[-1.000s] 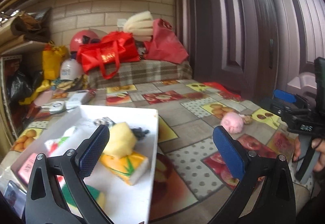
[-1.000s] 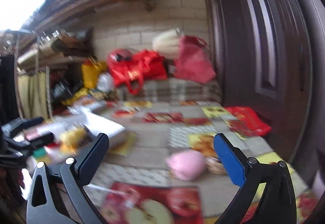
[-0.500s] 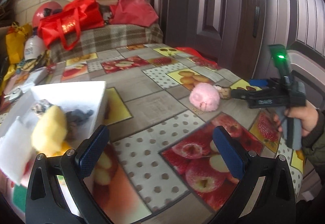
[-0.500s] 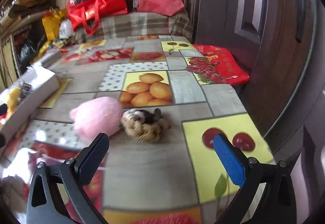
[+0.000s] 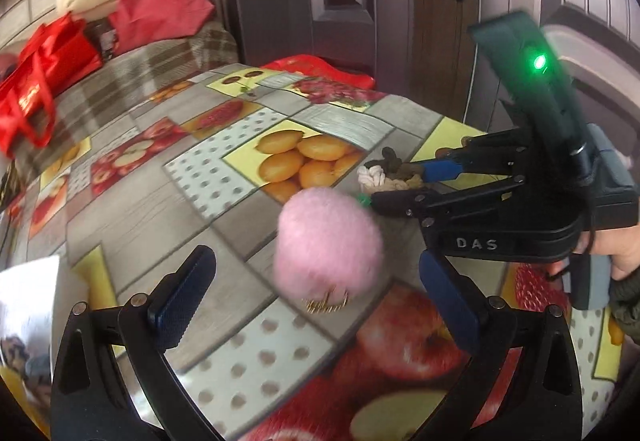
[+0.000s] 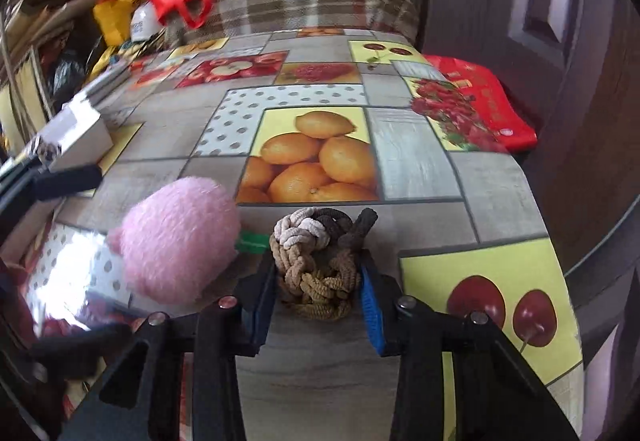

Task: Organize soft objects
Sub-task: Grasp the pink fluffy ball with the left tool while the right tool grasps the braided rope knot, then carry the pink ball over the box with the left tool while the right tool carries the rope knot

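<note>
Gripped in my left hand, the left gripper (image 5: 316, 297) hangs with its jaws spread wide over the fruit-patterned tablecloth (image 5: 168, 197), holding nothing; the fluffy pink plush ball (image 5: 328, 245) sits between and just beyond its blue pads, not touched by either. At my far left I see the edge of the white box (image 5: 28, 305) with soft items inside, blurred. Just right of the pink ball lies the knotted rope toy of cream, brown and tan cord (image 6: 316, 261), touching the ball's small green tag (image 6: 252, 241). Around that knot my right gripper (image 6: 320, 297) is closing, its blue pads against both sides of the cord. My right hand (image 5: 616, 253) grasps its handle at the table's right edge.
</note>
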